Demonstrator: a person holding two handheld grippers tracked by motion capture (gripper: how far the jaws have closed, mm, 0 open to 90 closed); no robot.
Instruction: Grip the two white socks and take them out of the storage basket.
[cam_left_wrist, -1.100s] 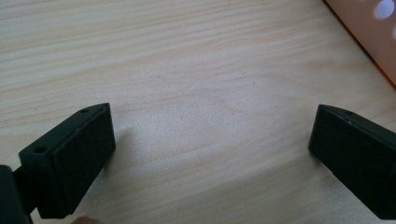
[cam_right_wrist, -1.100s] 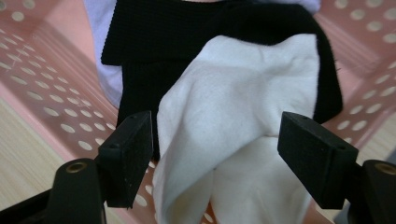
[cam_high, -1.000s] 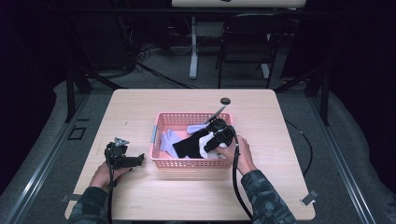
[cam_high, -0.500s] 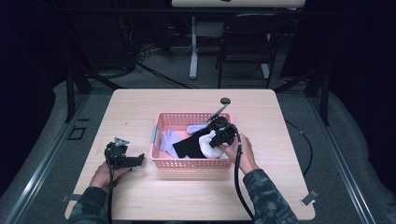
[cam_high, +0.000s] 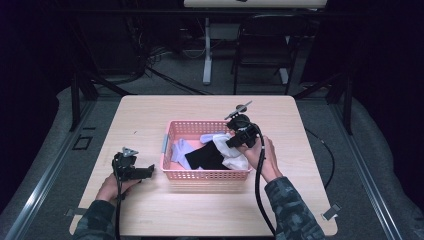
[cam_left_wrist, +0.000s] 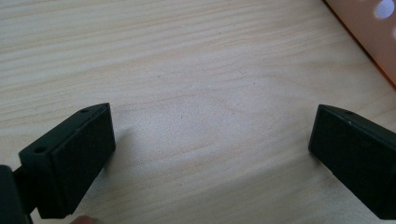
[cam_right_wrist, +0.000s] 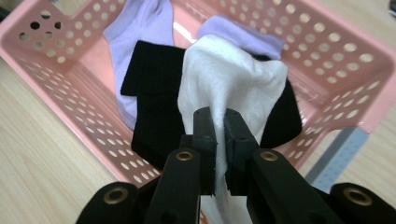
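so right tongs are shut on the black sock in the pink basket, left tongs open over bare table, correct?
Not quite: the right tongs are shut on the white sock, not the black sock, as the right gripper view shows. The rest holds: it's in the pink basket, and the left tongs are open over bare table.
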